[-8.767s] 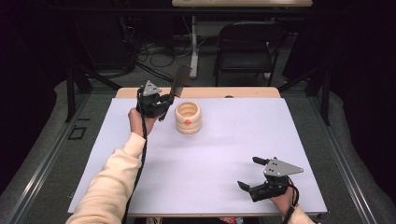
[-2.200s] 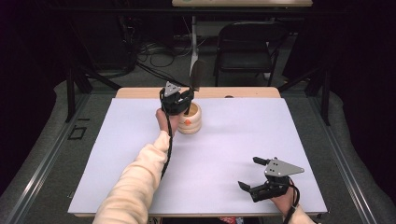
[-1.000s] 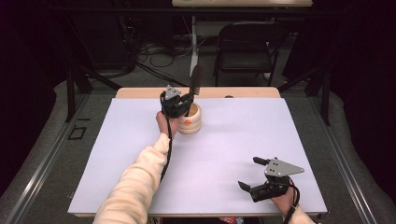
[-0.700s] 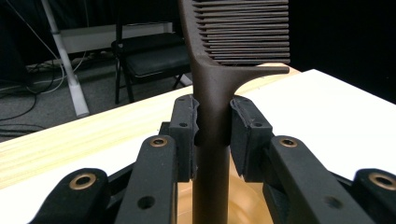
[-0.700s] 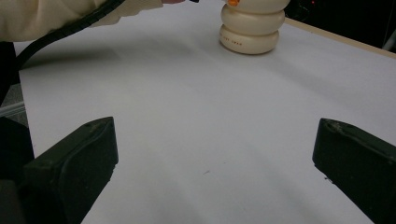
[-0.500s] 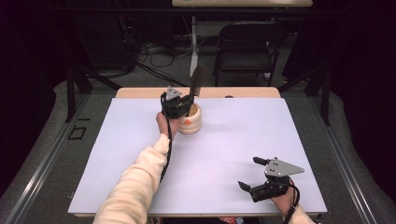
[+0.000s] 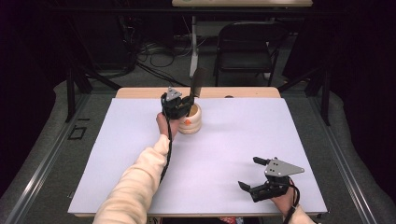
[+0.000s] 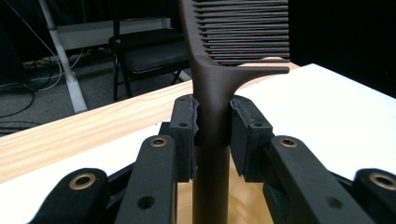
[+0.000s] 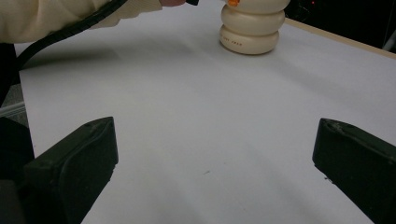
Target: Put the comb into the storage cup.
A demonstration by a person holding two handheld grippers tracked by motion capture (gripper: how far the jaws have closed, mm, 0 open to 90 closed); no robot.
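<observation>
Table has a white top, with a strip of bare wood along its far edge. Behind the table there's a black folding chair, and just left of that a white pole. Bunch of cables lie on the floor left of the pole.

My left gripper holds a dark comb upright over the cream ribbed holder at the far side of the white table, its lower end apparently inside the holder, though I can't see that clearly. My right gripper rests near the close right corner, jaws spread with nothing between them.
</observation>
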